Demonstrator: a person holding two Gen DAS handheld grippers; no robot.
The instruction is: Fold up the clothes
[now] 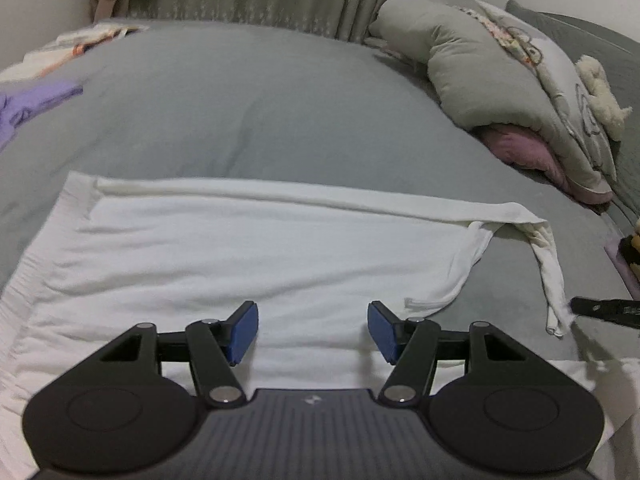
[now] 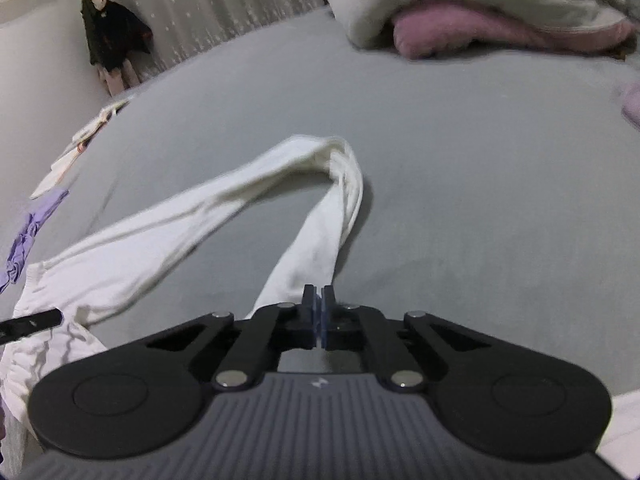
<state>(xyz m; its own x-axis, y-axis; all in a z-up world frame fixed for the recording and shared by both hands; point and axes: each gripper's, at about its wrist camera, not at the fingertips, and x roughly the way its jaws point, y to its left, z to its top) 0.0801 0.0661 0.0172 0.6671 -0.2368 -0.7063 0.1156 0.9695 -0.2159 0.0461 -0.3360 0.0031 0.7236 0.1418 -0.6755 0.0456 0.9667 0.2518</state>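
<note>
The white garment (image 1: 248,248) lies flat on the grey bed (image 1: 260,112), long axis left-right, its near edge hidden behind the left gripper (image 1: 313,330), jaws released. The right gripper (image 2: 319,312) is clenched on the sleeve (image 2: 316,240), which bends back nearward.

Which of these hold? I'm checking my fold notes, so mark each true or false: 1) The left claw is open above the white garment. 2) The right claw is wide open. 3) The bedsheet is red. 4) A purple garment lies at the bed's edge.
1) True: the left claw is open over the white garment.
2) False: the right claw is shut on the garment's sleeve.
3) False: the bedsheet is grey.
4) True: a purple garment lies there.
</note>
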